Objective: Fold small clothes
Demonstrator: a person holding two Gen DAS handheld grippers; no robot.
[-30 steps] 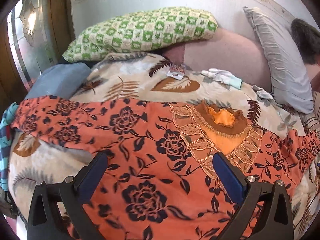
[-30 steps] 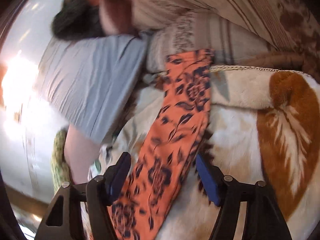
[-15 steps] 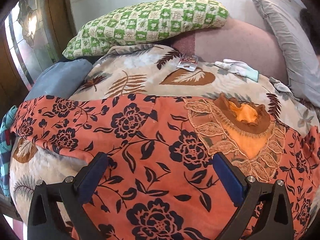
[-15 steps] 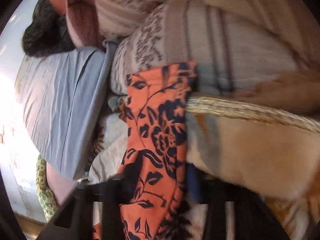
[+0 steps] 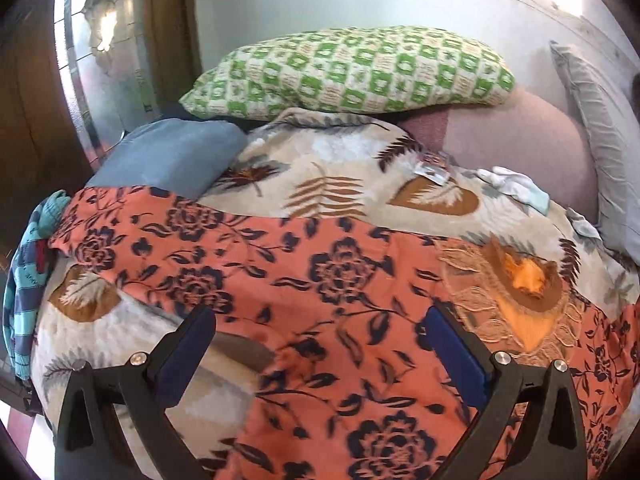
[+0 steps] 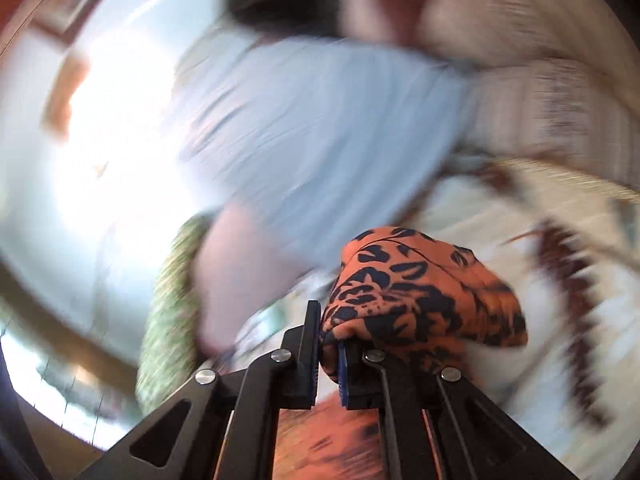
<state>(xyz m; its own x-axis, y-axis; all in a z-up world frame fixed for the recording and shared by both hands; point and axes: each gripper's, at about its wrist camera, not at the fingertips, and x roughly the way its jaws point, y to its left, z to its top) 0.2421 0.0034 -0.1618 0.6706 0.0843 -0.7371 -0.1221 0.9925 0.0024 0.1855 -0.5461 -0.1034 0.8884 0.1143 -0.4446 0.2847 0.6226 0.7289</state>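
An orange garment with dark blue flowers (image 5: 320, 280) lies spread on a leaf-print blanket (image 5: 332, 176), its embroidered neckline (image 5: 524, 292) at the right. My left gripper (image 5: 320, 332) is open just above the garment's middle, holding nothing. My right gripper (image 6: 328, 340) is shut on a bunched end of the same orange garment (image 6: 420, 292) and holds it lifted above the blanket; this view is heavily blurred by motion.
A green checked pillow (image 5: 352, 72), a pink pillow (image 5: 520, 148) and a grey pillow (image 5: 604, 140) lie at the head of the bed. A blue cushion (image 5: 168, 156) and striped teal cloth (image 5: 28, 280) are at the left. Small white clothes (image 5: 516, 188) lie on the blanket.
My right gripper closed on the end of the orange garment and lifted it, swinging fast. The left gripper drew back slightly and stays open over the garment.
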